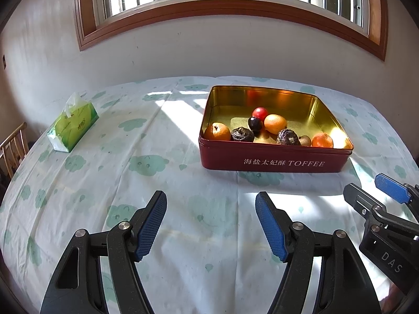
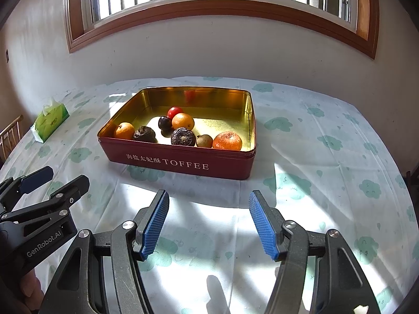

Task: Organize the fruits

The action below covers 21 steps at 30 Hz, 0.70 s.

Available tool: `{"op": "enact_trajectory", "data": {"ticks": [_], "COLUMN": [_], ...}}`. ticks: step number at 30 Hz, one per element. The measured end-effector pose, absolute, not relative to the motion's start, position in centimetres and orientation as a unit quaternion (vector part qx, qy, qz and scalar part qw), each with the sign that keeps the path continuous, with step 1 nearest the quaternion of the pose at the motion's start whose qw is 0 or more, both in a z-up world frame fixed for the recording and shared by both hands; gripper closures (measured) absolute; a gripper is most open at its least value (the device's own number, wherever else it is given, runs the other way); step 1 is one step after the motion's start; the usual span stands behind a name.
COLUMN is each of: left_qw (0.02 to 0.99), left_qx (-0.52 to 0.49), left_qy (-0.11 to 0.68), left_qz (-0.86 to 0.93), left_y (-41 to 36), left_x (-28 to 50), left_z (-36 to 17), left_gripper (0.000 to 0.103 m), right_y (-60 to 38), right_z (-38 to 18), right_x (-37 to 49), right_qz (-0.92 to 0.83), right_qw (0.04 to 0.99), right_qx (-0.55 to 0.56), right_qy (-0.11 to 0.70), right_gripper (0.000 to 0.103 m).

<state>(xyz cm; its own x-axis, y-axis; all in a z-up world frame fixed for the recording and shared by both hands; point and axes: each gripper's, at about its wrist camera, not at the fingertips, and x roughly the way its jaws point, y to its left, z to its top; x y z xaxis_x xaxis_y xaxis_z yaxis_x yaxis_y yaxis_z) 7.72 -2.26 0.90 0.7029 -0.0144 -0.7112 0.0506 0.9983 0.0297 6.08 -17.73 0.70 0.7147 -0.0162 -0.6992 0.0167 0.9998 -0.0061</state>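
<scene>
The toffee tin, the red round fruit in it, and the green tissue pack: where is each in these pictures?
toffee tin (image 2: 183, 166): right wrist view, on its red front wall by the lettering.
red round fruit (image 2: 175, 111): right wrist view, on its shiny top.
green tissue pack (image 1: 74, 128): left wrist view, on its long side.

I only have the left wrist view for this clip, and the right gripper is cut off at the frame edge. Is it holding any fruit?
Observer: No. The right gripper is open and empty, above the tablecloth in front of the red tin.
Operator: The tin's near wall hides part of one small fruit for me. What is it?
Observer: The right wrist view shows it whole. It is a small brown fruit, lying between a dark wrinkled fruit and the big orange.
</scene>
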Motion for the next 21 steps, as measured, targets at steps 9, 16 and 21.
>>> {"op": "enact_trajectory", "data": {"ticks": [9, 16, 21], "left_qw": [0.921, 0.920, 0.919], "left_qx": [0.020, 0.019, 0.014], "left_qy": [0.389, 0.392, 0.394], "left_qz": [-0.019, -0.015, -0.012], "left_y": [-2.21, -2.04, -1.78], "left_x": [7.86, 7.97, 8.07], "left_z": [0.55, 0.41, 0.31], "left_gripper": [0.032, 0.032, 0.032], "right_y": [-17.71, -17.67, -17.64], "right_z": [0.50, 0.41, 0.39], "right_x": [6.19, 6.24, 6.26], "right_qz": [-0.007, -0.006, -0.007], "right_qw": [0.925, 0.924, 0.924], "right_qx": [-0.002, -0.003, -0.004], "right_qy": [0.380, 0.382, 0.382], "right_gripper": [0.042, 0.042, 0.042]}}
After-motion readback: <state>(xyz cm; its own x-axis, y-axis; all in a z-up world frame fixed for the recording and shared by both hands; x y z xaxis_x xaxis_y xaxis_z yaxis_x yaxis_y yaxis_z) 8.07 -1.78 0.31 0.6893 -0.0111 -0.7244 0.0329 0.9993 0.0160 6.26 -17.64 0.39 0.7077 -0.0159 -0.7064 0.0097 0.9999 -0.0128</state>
